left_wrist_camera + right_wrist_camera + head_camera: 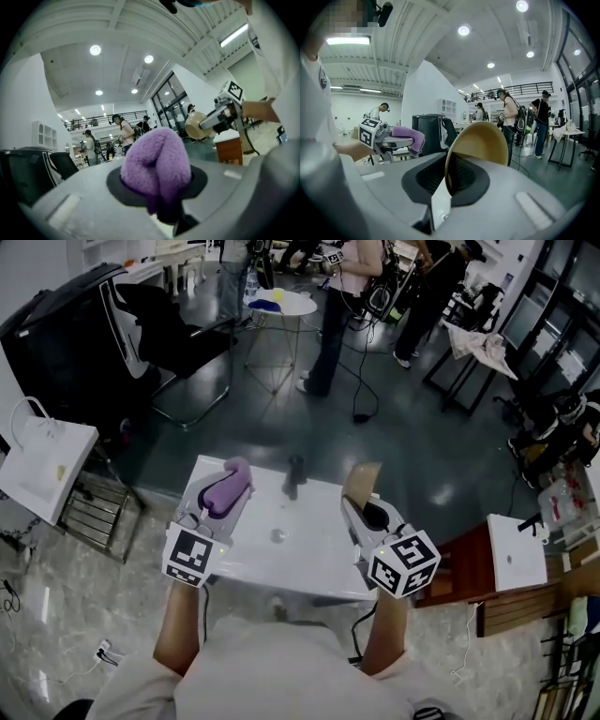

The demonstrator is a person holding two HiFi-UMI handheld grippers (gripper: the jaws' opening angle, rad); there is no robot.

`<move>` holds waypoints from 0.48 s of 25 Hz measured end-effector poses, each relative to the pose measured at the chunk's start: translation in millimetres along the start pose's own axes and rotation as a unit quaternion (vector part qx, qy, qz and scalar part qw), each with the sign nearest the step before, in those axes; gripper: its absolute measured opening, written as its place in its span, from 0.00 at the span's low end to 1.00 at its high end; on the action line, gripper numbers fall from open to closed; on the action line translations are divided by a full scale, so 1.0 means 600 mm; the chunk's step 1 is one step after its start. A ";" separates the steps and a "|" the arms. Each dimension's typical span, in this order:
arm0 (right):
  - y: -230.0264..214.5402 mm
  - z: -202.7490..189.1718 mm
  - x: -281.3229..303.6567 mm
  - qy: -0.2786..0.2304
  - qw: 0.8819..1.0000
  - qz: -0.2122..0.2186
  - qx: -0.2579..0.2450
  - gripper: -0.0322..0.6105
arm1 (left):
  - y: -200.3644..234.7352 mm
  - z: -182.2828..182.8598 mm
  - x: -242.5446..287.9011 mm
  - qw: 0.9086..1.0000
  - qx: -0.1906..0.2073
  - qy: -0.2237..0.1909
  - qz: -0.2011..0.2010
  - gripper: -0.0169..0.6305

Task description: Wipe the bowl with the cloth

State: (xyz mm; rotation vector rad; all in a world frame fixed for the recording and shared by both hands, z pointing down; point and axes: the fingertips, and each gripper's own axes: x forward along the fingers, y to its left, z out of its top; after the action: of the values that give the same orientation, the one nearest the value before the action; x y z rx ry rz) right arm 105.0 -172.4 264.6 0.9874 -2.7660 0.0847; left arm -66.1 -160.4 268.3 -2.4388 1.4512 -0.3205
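Observation:
My left gripper (231, 491) is shut on a bunched purple cloth (228, 486), held above the left part of the white table (300, 563). In the left gripper view the cloth (157, 166) bulges out between the jaws. My right gripper (364, 510) is shut on the rim of a tan bowl (361, 482), held on edge above the table's right side. In the right gripper view the bowl (480, 145) stands tilted with its hollow towards the left, where the cloth (407, 137) shows. Cloth and bowl are apart.
A dark upright object (294, 474) and a small clear thing (277, 536) sit on the table. A black chair (178, 343) and several standing people (337, 306) are beyond it. A wooden cabinet (473, 568) stands at the right, a white box (42, 470) at the left.

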 end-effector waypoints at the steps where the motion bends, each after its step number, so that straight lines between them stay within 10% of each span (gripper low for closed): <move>1: 0.001 -0.001 0.003 0.001 1.000 0.001 0.000 0.08 | 0.001 -0.001 -0.001 1.000 0.000 0.000 0.000 0.19; 12: 0.015 -0.007 0.027 0.002 1.000 0.010 0.003 0.08 | 0.009 -0.012 -0.010 1.000 -0.010 -0.002 -0.009 0.19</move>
State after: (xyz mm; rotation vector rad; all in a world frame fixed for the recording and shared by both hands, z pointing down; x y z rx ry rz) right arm 88.0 -174.8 272.2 0.9612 -2.7732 0.0989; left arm -75.6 -158.5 273.1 -2.4671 1.4393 -0.3068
